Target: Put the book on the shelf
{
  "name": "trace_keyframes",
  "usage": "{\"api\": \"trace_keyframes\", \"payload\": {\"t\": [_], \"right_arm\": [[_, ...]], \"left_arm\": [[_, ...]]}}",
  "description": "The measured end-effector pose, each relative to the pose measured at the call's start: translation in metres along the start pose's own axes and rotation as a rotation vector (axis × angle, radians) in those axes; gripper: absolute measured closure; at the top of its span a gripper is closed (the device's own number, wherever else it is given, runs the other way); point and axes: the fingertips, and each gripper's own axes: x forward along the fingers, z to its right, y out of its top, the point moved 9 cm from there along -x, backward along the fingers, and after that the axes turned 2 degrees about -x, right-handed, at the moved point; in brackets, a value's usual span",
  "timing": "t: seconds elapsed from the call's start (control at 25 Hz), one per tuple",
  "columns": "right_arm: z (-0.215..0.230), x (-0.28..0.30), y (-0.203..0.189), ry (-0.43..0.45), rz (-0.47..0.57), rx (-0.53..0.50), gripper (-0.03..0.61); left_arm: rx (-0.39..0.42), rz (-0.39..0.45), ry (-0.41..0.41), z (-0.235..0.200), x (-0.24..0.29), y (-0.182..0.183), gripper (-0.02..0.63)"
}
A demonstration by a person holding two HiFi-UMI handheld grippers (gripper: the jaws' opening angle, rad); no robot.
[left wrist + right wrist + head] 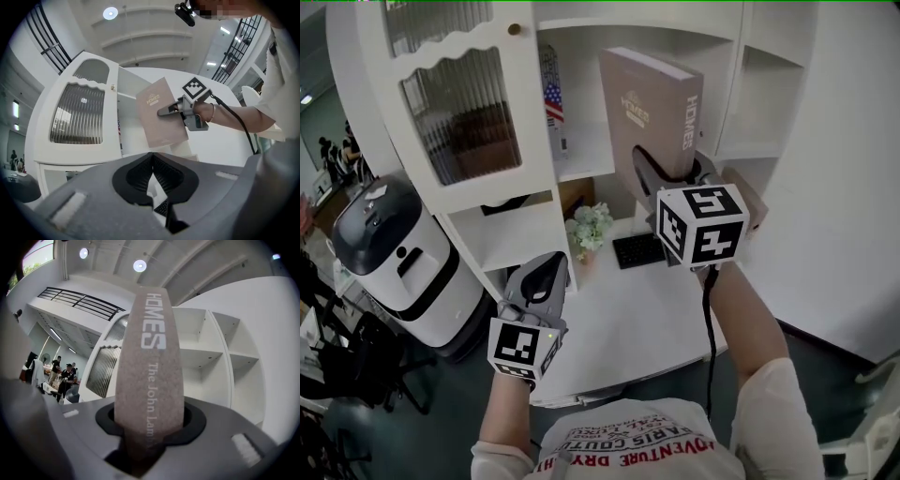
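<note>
- Broadly, the shelf (pixel 727 94) was the biggest thing before me: a tall white unit of smooth painted boards, with a ribbed glass door on its left and open square compartments in the middle and at the right.
- The book (pixel 649 103) was a thick hardback in matte, cloth-like taupe. It was held in the air before the middle compartment and, as I judged, not yet resting there. Its long axis stood near upright, spine turned to me, and the opening lay straight beyond it.
- My right gripper (pixel 670 173) was clamped on the book's lower end, by far the nearer one to the shelf.
- My left gripper (pixel 546 272) hung low over the white desk (pixel 628 309), jaws closed on nothing, well apart from the book.
</note>
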Motion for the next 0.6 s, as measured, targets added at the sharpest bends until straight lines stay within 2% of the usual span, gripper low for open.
{"api": "trace_keyframes", "payload": {"t": [0.24,0.6], "right_arm": [[-0.004,0.052,0.025,-0.026,-0.018,-0.017,0.400],[-0.008,0.118,0.001,-0.025,-0.073,-0.002,0.400]], "left_arm": [[0.004,0.002,-0.001,-0.019,0.000,-0.002,0.609],[0.031,0.018,0.049,-0.033,0.020,0.004,0.609]]}}
